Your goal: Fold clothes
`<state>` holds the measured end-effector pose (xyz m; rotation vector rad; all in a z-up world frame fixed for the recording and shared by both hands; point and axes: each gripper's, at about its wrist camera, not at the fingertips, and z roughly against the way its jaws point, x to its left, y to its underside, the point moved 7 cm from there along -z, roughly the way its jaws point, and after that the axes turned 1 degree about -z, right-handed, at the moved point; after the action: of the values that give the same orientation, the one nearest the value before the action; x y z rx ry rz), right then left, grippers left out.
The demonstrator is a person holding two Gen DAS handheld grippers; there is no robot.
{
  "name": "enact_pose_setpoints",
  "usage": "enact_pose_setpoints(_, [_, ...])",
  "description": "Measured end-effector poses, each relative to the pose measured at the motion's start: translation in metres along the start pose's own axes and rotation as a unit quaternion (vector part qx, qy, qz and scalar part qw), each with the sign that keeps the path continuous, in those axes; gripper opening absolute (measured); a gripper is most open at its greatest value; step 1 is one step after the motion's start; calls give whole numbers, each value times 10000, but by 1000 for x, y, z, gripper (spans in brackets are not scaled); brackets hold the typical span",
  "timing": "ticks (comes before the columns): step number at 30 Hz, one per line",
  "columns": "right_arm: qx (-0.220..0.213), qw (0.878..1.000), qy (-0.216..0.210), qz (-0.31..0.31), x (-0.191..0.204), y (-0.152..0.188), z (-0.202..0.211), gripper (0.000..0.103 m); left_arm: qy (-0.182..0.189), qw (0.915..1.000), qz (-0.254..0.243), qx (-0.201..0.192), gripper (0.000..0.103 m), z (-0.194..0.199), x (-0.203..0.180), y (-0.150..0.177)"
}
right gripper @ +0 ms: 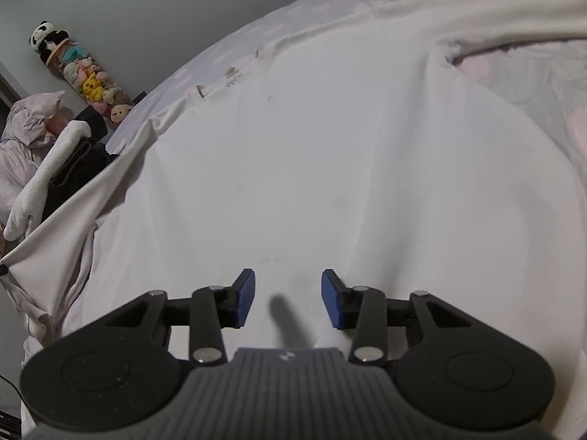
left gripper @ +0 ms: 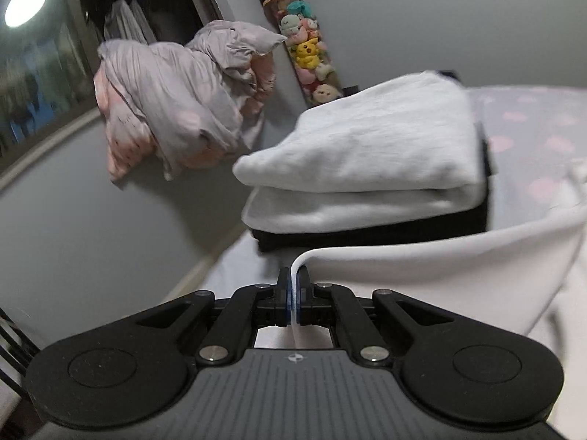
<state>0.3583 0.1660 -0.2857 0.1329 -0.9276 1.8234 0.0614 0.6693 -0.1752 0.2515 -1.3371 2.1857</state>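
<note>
A white T-shirt (right gripper: 312, 154) lies spread flat on the bed, collar toward the far side. My left gripper (left gripper: 293, 293) is shut on the shirt's edge (left gripper: 440, 264) and holds it lifted off the bed; the raised edge shows at the left of the right wrist view (right gripper: 73, 205). My right gripper (right gripper: 288, 299) is open and empty, hovering just above the shirt's near part, its blue pads (right gripper: 245, 299) apart.
A stack of folded clothes, white (left gripper: 367, 154) on black, sits on the bed ahead of the left gripper. A crumpled pink-grey duvet (left gripper: 172, 99) lies by the wall. A tube of plush toys (left gripper: 308, 44) stands in the corner. The bedsheet (right gripper: 532, 84) has pink hearts.
</note>
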Motion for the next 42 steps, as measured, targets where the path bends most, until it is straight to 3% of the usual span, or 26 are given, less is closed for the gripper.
enact_pose_setpoints(3, [-2,10000,-44,19,0,-2,-5,44,-555,9978,-373,-23,3,-29,6,-3])
enact_pose_setpoints(6, [-1,10000,-80,33,0,-3,-9,44,-846,9952,-493,34,3,-53,11,-3])
enact_pose_setpoints(12, [10,9999,-114,43,-2,-5,-11,44,-765,9956,-530,130,9,-67,0,0])
enact_pose_setpoints(15, [-4,9999,-130,4,-3,-6,-10,43,-735,9963,-438,88,24,-46,0,1])
enact_pose_setpoints(18, [-36,9999,-138,-79,-6,-9,-3,44,-498,9974,-515,59,35,-11,-3,3])
enact_pose_setpoints(22, [24,9996,-207,-167,-9,-19,18,44,609,9939,-712,578,48,42,-18,21])
enact_pose_setpoints(25, [91,9996,-213,-176,-16,-32,49,44,1628,9765,-775,1184,51,78,-33,45])
enact_pose_setpoints(28, [237,9997,-1,56,-28,-45,82,45,2479,9498,-956,1655,51,115,-48,68])
enact_pose_setpoints(32, [697,9945,552,557,-57,-50,115,49,3243,9064,-1359,2341,60,151,-69,102])
enact_pose_setpoints(39, [1995,9703,1144,748,-115,-25,126,52,3518,8512,-2045,3314,60,183,-102,173])
enact_pose_setpoints(42, [2532,9583,1151,654,-126,-12,114,51,3563,8331,-2230,3595,60,193,-116,195])
